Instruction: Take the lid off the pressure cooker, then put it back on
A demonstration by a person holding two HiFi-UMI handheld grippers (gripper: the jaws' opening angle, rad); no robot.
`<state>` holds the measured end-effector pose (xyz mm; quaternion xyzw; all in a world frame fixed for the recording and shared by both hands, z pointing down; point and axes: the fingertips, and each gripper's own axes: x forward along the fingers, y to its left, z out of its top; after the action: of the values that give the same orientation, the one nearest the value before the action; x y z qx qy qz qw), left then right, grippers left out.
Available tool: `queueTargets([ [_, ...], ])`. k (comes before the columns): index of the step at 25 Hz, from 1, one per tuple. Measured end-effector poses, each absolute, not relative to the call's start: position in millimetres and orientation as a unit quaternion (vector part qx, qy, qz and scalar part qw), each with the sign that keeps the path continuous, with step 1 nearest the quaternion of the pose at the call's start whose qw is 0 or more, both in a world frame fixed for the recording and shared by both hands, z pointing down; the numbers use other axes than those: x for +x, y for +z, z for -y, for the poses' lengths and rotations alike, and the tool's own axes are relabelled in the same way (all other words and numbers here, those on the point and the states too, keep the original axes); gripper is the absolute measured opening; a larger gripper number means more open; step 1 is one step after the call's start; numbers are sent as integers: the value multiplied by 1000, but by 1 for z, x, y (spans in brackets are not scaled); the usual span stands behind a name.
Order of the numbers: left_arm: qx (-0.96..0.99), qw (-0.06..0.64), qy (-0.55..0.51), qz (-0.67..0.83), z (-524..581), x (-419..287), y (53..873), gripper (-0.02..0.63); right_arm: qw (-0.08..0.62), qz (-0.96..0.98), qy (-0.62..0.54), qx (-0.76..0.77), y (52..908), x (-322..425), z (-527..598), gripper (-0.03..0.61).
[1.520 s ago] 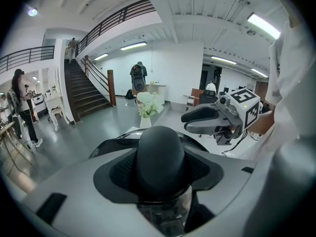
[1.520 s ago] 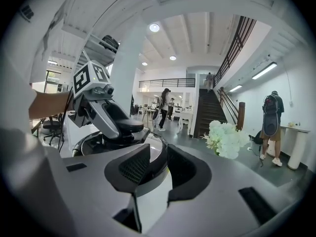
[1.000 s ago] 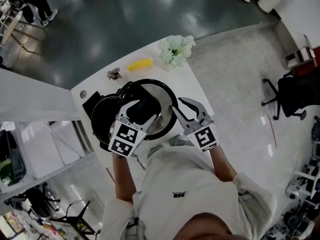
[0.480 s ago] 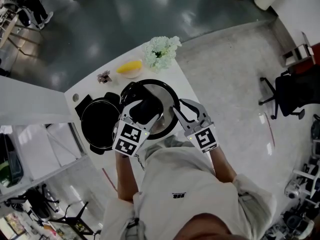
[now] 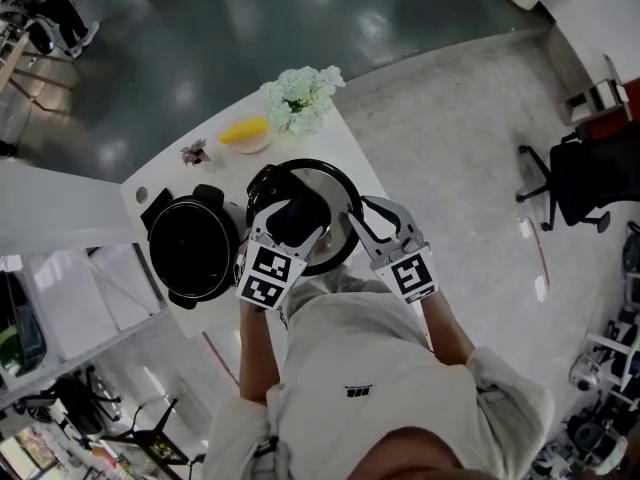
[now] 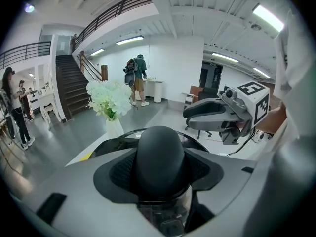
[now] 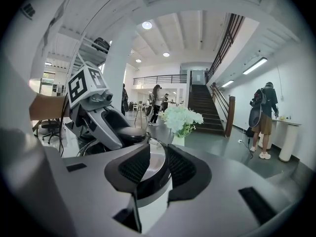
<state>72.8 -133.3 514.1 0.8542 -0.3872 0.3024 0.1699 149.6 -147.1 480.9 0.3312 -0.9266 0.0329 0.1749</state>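
Open hall with a dark grey floor (image 5: pixel 250 18) and a paler glossy strip (image 5: pixel 470 148) on the right; a staircase (image 6: pixel 71 85) and a few standing people (image 6: pixel 138 80) are at the back. White table (image 5: pixel 345 153) juts out over both floors. Person in a pale shirt (image 5: pixel 360 368) stands at its near edge with both grippers forward. Black pressure cooker pot (image 5: pixel 192 250) sits open on the left part of the table. Lid (image 5: pixel 325 183), silver with a black rim, is off the pot, just to its right, carried between the two grippers. Left gripper (image 5: pixel 292 220) has its jaws partly closed round the lid's black knob (image 6: pixel 160 159), pads pressed to both sides. Right gripper (image 5: pixel 362 213) has its jaws drawn close together on the lid's rim (image 7: pixel 148 179), which passes between the pads. Black office chair (image 5: pixel 580 183) stands well apart at far right. White flowers (image 5: pixel 298 96) in a vase are at the table's far end, with a yellow item on a small plate (image 5: pixel 245 130) beside them. Small dark object (image 5: pixel 193 152) lies further left, too small to identify.
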Motion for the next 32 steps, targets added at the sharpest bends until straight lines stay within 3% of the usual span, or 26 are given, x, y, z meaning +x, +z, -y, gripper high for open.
queueTargets([
  [32, 826, 204, 321, 416, 133, 110, 631, 287, 236, 909, 93, 332, 579, 176, 136, 112],
])
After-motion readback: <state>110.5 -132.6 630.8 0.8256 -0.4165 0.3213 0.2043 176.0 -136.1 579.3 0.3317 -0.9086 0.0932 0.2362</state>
